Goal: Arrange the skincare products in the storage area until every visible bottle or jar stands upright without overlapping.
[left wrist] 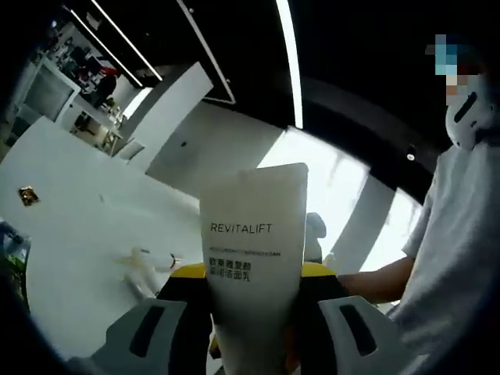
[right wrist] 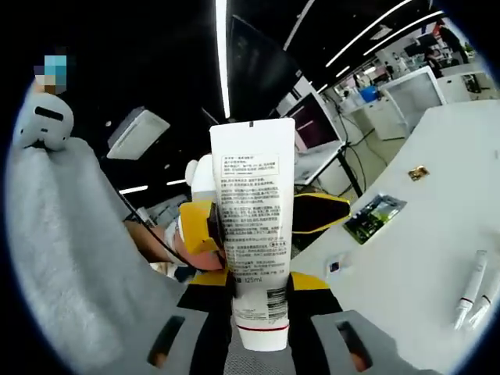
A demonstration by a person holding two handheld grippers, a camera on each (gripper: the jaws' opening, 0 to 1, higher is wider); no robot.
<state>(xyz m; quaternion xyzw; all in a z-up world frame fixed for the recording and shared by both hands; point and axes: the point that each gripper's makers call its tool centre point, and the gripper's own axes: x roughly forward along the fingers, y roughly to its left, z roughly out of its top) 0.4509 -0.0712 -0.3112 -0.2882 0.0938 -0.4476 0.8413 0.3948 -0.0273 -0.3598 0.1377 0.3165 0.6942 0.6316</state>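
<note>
A white Revitalift tube stands upright between both grippers — left gripper and right gripper each pinch it.

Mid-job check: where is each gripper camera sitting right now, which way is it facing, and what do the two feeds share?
Left gripper view: rides the left gripper, looking along its jaws at the tube's REVITALIFT front; person's shirt at right.
Right gripper view: rides the right gripper, facing the tube's printed back; person's shirt at left.
Shared: the same tube, the white table.
</note>
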